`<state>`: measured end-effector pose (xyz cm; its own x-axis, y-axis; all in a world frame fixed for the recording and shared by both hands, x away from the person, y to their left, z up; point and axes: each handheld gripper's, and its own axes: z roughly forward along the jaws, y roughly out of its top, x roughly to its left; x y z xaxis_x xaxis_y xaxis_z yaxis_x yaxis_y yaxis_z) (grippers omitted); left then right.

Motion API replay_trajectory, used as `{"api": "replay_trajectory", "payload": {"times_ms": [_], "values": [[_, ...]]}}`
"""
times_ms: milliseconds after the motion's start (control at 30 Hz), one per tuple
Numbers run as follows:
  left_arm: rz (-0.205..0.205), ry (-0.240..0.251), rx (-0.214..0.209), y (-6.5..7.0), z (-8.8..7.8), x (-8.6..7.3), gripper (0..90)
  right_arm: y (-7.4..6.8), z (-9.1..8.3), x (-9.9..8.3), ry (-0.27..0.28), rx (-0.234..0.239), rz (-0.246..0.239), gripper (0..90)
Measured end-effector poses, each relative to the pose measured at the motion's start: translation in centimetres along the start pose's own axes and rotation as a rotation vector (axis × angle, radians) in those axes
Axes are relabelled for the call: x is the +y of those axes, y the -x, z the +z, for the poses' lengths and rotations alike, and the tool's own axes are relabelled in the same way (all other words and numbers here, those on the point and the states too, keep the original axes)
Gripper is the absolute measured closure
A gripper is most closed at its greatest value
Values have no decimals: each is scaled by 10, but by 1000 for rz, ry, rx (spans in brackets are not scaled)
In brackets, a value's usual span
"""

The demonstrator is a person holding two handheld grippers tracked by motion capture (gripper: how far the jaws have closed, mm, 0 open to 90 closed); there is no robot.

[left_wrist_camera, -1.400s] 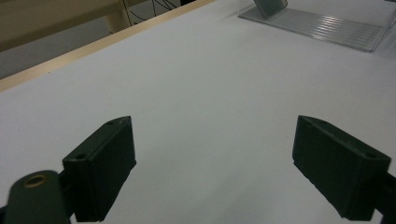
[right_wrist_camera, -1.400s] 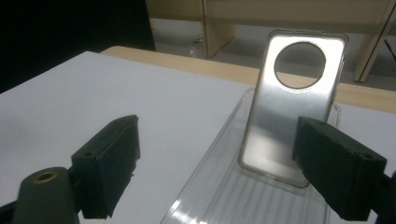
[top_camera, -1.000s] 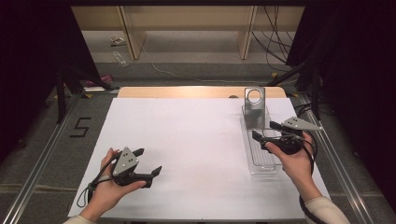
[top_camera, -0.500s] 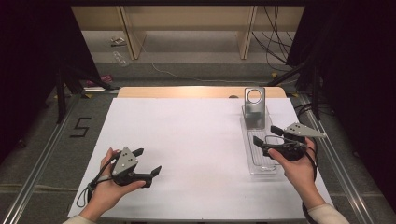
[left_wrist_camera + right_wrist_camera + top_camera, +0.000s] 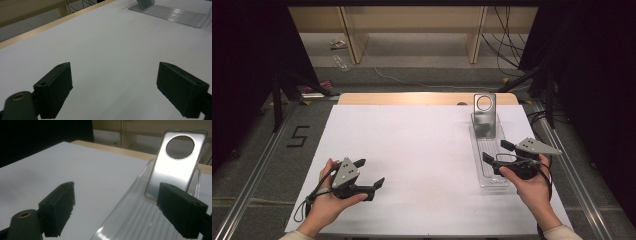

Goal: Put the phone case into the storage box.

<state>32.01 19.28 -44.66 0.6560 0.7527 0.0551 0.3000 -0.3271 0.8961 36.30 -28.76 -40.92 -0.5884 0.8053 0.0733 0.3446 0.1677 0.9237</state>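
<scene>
Right tool (image 5: 495, 151), jaws apart, hovers over the clear tray (image 5: 488, 176) at right of frame, silver plate (image 5: 485, 116) upright beyond, while left tool (image 5: 368, 173) rests spread wide, lower left.

Both forearms reach in low from the near edge. The left hand (image 5: 324, 207) holds the left claw (image 5: 369, 173) with jaws spread wide, nothing between them. The right hand (image 5: 529, 182) grips the right claw (image 5: 497, 151) (also gaping), pointing away from the person.
</scene>
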Motion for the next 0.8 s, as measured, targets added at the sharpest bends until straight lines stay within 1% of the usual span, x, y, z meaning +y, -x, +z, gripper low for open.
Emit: {"api": "replay_trajectory", "payload": {"times_ms": [233,800], "values": [[1,0,4,-1,-1,0,127,-3,-2,-4,-12,11,-7,163],[1,0,4,-1,-1,0,127,-9,-7,-11,-16,18,-25,163]]}}
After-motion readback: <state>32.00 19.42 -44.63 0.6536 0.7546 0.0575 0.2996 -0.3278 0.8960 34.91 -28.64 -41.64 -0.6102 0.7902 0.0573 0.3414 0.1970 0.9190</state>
